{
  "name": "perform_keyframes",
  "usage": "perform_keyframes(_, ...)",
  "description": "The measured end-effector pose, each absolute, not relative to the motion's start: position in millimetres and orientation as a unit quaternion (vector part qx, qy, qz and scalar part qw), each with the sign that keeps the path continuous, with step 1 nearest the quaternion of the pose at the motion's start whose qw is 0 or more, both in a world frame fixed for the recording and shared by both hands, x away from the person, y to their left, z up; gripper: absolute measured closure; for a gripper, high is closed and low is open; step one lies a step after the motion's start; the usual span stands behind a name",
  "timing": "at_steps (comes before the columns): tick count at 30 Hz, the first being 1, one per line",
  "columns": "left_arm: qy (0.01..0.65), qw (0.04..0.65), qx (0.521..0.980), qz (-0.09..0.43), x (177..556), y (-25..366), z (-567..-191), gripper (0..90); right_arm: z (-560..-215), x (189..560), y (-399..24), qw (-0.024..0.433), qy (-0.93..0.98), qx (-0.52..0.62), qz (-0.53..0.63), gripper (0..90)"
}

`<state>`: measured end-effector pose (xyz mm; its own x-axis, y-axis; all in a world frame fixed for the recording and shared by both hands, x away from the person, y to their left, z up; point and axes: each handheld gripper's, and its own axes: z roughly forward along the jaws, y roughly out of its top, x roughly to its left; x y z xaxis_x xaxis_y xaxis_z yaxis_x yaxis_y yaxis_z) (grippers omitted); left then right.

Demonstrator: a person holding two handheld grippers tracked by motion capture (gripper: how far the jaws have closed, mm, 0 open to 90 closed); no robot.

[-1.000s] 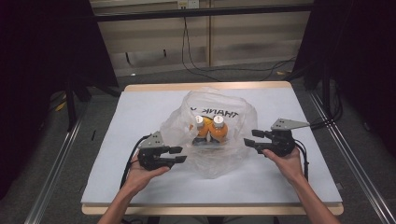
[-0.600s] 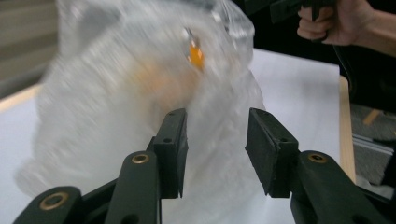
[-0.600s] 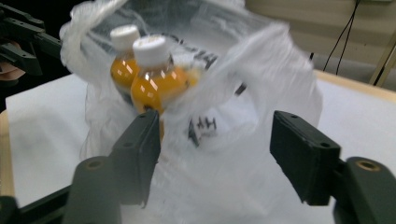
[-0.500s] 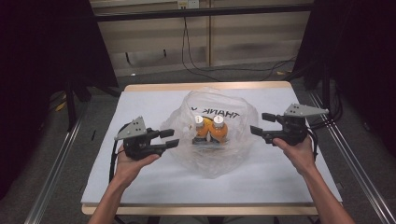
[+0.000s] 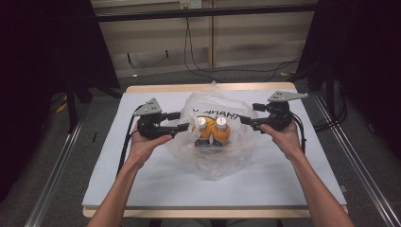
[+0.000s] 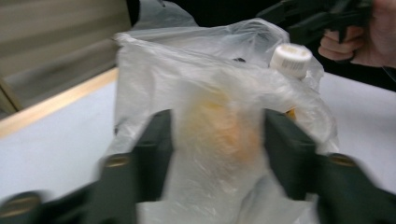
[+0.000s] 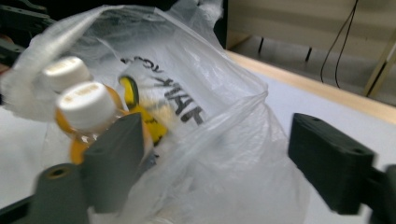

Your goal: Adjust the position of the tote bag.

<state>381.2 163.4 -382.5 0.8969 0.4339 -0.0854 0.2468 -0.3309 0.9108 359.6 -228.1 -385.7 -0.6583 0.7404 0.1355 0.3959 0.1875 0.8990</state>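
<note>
A clear plastic bag (image 5: 213,158) with black print stands mid-table and holds two orange bottles (image 5: 213,130) with white caps. My left gripper (image 5: 184,120) is at the bag's left side. Its jaws stand apart with bag film bulging between them (image 6: 217,140), and an orange bottle shows blurred through the film behind it. My right gripper (image 5: 247,112) is at the bag's right side. Its jaws have just been closing but still stand wide (image 7: 215,140), with a ridge of bag film between them and no pad pressing on it. A capped bottle (image 7: 86,100) stands just behind its left jaw.
The white table (image 5: 142,184) has a wooden edge (image 5: 156,88) at the back. Metal rails (image 5: 350,161) run along both sides, with dark curtains beyond. Cables trail from both grippers.
Both grippers have risen and come in against the bag's two sides. The bag's top now stands taller and more bunched.
</note>
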Motion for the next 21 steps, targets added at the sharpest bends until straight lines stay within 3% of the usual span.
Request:
perform_keyframes(2,0.210,0.537,0.813,0.084,383.3,164.8,-387.0,74.3,-391.9,362.6,-227.1,0.158,0.759,0.372,0.511,54.0)
perform_keyframes(4,0.207,0.529,0.819,0.084,385.0,167.1,-389.7,86.5,-396.0,364.7,-226.0,0.152,0.761,0.373,0.508,73.3)
perform_keyframes(6,0.210,0.525,0.820,0.083,386.3,168.9,-391.9,90.0,-398.3,366.1,-226.0,0.152,0.763,0.373,0.505,88.2)
perform_keyframes(13,0.230,0.481,0.841,0.095,394.3,178.1,-409.8,90.0,-408.3,375.3,-229.7,0.161,0.766,0.390,0.485,90.0)
perform_keyframes(21,0.266,0.438,0.855,0.085,404.4,191.2,-446.5,90.0,-442.5,387.9,-233.2,0.146,0.787,0.412,0.436,90.0)
